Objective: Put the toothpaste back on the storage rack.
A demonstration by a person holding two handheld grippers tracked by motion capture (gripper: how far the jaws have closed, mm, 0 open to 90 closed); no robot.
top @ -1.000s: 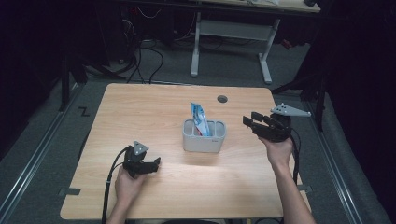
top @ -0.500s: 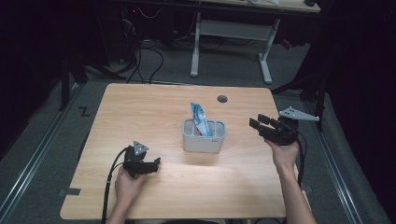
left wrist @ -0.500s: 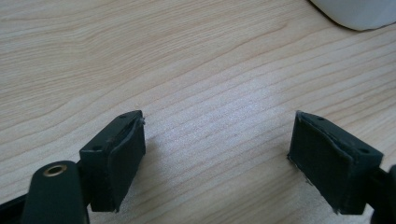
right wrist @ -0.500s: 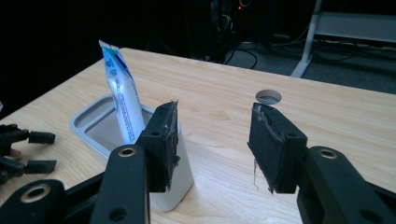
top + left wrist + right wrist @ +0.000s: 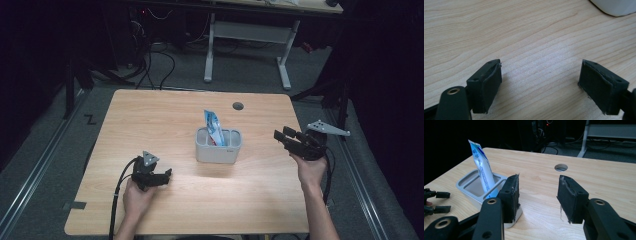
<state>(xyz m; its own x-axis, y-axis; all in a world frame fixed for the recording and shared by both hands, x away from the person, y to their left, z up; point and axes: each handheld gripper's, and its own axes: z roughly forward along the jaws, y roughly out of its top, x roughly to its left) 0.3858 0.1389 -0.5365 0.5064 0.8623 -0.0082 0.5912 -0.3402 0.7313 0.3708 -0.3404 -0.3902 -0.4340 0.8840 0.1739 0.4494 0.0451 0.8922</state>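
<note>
In the high view, nearest the person, the left tool (image 5: 167, 173) rests low on the pale wooden surface (image 5: 165, 115) at about seven o'clock from its middle, held in the left hand (image 5: 136, 197), with its black cable trailing back toward the near edge. Seen from the left gripper view, this left tool (image 5: 540, 75) has its two black padded jaws spread wide apart, with bare wood grain between them and nothing gripped.

At about four o'clock from the middle, the right hand (image 5: 311, 167) holds the right tool (image 5: 281, 134) above the surface near its right edge, the jaws pointing toward nine o'clock and the grey three-cornered plate standing off to the side. In the right gripper view, the right tool (image 5: 538, 192) shows its jaws parted roughly halfway, with empty air between the worn pads.

Near the middle of the surface stands the light grey plastic compartment holder (image 5: 218, 152), well apart from both tools. A blue and white squeeze tube (image 5: 214, 127) stands upright in it, leaning slightly, its flat crimped end uppermost; in the right gripper view the tube (image 5: 482, 170) sits in a middle slot of the holder (image 5: 466, 182).

Farther off, at twelve o'clock, a round cable hole (image 5: 238, 106) pierces the surface near its far edge.
</note>
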